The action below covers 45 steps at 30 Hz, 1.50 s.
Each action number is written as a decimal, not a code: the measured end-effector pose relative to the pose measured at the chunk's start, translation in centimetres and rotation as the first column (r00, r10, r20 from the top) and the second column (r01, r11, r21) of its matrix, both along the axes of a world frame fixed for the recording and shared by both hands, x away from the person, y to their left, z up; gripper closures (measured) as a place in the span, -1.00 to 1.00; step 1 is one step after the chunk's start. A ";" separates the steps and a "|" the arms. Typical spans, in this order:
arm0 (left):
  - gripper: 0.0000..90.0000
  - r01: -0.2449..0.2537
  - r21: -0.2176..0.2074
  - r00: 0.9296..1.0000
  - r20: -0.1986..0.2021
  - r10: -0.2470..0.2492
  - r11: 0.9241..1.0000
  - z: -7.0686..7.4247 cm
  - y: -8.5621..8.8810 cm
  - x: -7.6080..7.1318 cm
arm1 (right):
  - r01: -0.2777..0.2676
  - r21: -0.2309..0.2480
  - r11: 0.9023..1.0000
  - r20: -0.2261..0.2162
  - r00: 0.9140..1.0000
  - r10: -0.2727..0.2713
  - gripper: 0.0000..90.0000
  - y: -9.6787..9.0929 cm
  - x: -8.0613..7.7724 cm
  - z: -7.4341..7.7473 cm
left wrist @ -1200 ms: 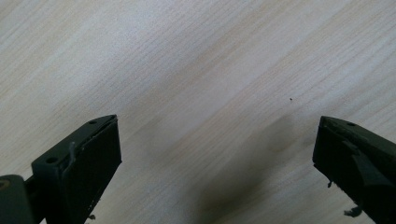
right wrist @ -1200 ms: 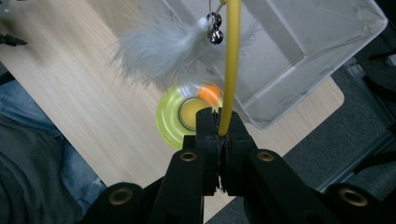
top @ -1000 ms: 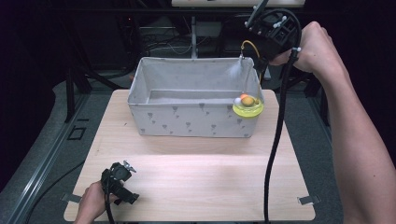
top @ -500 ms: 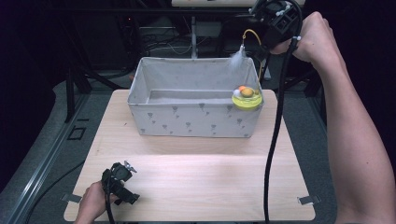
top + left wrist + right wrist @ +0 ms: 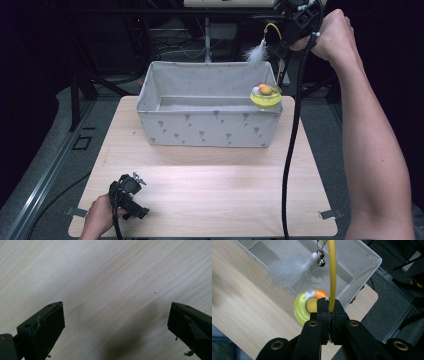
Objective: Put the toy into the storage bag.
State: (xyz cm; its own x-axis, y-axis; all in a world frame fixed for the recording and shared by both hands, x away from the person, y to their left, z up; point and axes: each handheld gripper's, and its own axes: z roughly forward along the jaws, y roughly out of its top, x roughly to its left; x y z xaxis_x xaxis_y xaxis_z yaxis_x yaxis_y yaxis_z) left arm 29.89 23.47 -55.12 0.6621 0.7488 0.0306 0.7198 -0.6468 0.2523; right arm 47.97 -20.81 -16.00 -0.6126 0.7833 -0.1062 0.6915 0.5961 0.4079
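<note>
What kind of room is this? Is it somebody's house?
Probably not a house: it looks like a lab or workshop. A plain wooden table stands among dark metal stands and tangled cables, and a person works a hand-held gripper with a thick cable.

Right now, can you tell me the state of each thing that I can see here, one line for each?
Cat toy: lifted, its yellow base above the bin's right end, held by its wand.
Feather: hanging from the wand.
Fabric bin: upright, open, looks empty.
Right hand-held gripper: shut on the wand.
Left hand-held gripper: open, over the bare table.
</note>
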 end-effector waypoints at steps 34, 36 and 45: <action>-0.97 0.003 0.000 1.000 0.000 -0.003 1.000 0.0 0.0 0.0 | 0.038 0.031 0.999 0.010 0.999 -0.038 0.96 0.2 4.2 -4.8; -0.97 0.005 0.000 1.000 -0.001 -0.005 1.000 0.1 -0.1 -0.1 | 0.035 0.027 0.999 0.008 0.999 -0.035 0.96 0.4 4.3 -5.2; -0.98 0.012 -0.001 1.000 -0.005 -0.012 1.000 0.0 -0.1 -0.1 | 0.021 0.029 0.999 -0.002 1.000 -0.021 0.96 0.8 5.1 -7.8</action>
